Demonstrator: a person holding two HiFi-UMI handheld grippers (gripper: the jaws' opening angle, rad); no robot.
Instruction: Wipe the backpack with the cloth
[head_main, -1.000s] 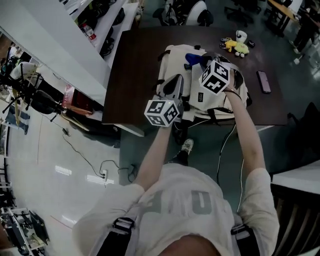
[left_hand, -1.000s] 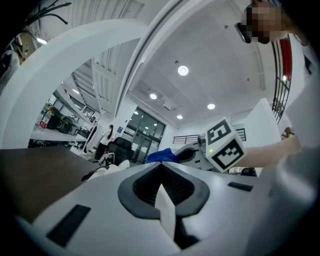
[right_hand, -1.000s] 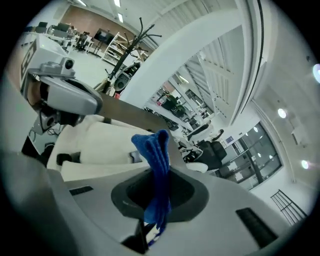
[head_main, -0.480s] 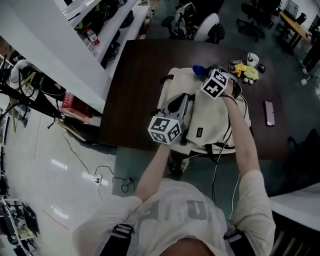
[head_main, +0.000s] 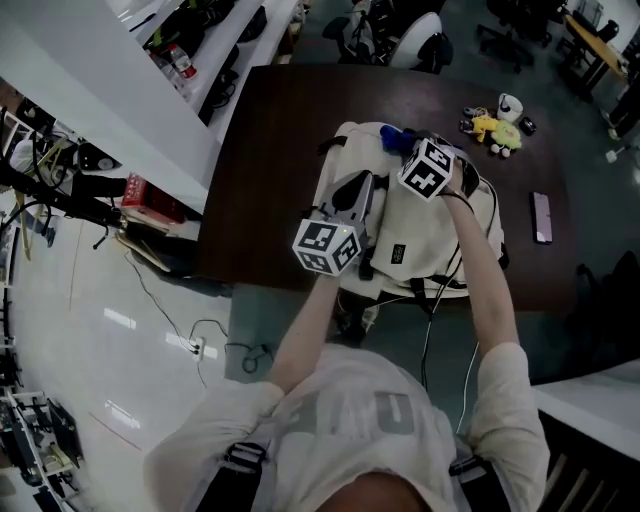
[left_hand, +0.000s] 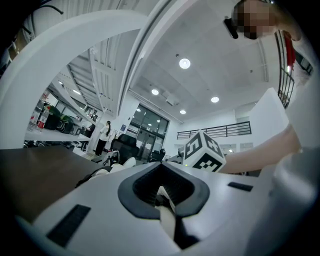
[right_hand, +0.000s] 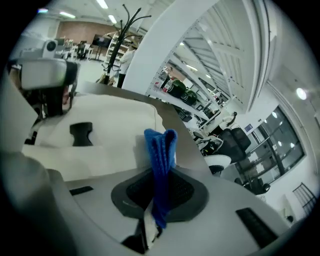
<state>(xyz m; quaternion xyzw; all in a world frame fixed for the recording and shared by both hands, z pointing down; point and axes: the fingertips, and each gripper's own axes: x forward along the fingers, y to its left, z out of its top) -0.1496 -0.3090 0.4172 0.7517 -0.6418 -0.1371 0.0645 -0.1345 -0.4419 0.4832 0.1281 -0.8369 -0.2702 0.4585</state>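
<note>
A cream backpack (head_main: 420, 240) lay flat on a dark brown worktop (head_main: 265, 150). The right gripper (right_hand: 152, 215) had its fingers clamped on a folded blue cloth (right_hand: 160, 150) at the bag's far end. The left gripper (left_hand: 167, 215), its fingers together and empty, sat over the bag's left side. Wiping well probably meant pressing the cloth down in long strokes while the left steadied the bag. Small toys (head_main: 488, 124) and a phone (head_main: 541, 217) lay well apart, and office chairs (head_main: 420, 45) stood beyond.
</note>
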